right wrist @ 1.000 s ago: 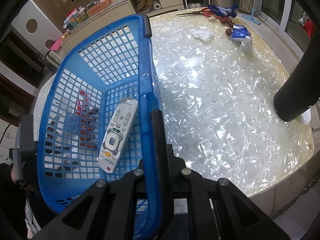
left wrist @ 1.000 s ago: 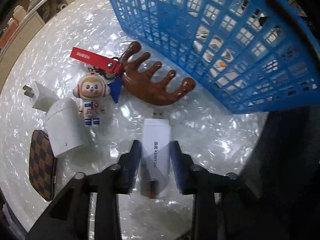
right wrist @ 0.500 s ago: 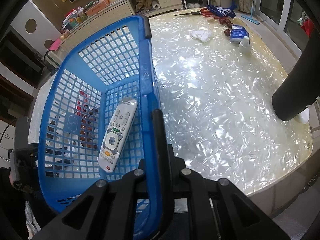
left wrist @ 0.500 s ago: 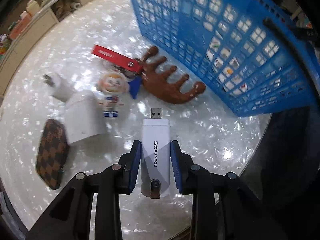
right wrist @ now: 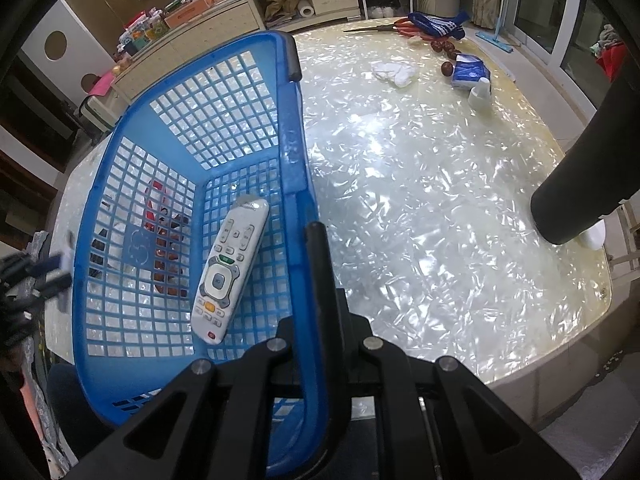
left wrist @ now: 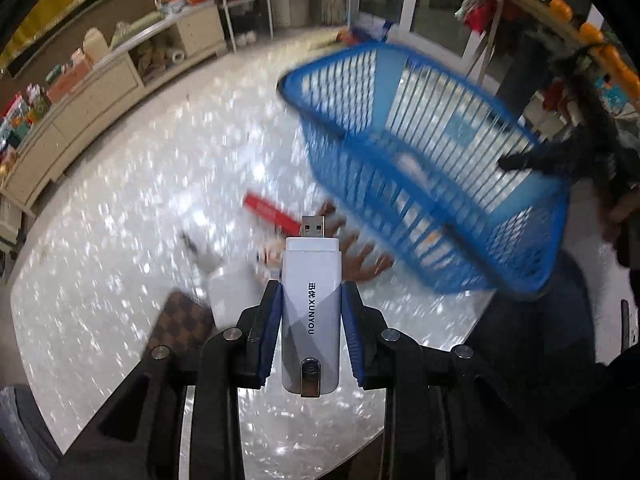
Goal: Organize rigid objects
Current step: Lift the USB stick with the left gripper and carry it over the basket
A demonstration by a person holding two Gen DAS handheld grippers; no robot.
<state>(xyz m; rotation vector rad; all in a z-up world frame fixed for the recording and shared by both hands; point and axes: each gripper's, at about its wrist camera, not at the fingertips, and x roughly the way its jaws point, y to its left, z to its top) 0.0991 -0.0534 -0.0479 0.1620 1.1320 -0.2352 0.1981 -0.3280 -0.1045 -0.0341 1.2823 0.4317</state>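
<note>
My left gripper (left wrist: 311, 300) is shut on a white USB stick (left wrist: 311, 312) marked XUNYOU and holds it well above the table, to the left of the blue basket (left wrist: 436, 168). My right gripper (right wrist: 308, 268) is shut on the blue basket's rim (right wrist: 298, 184) and holds the basket tilted. A white remote control (right wrist: 228, 272) lies inside the basket. On the table below the stick lie a brown hand-shaped object (left wrist: 366, 260), a toy astronaut keychain with a red strap (left wrist: 272, 212), a white charger (left wrist: 228, 292) and a checkered pouch (left wrist: 180, 328). The left view is motion-blurred.
At the table's far side lie scissors (right wrist: 384, 28), a blue striped sock (right wrist: 436, 24), a white cloth (right wrist: 394, 72), a blue tissue pack (right wrist: 468, 74) and a white cup (right wrist: 480, 94). A dark sleeve (right wrist: 580, 200) rests at the right edge. Cabinets (right wrist: 224, 28) stand behind.
My left gripper has lifted the USB stick off the table and risen toward the basket's rim. The right gripper and basket have barely moved.
</note>
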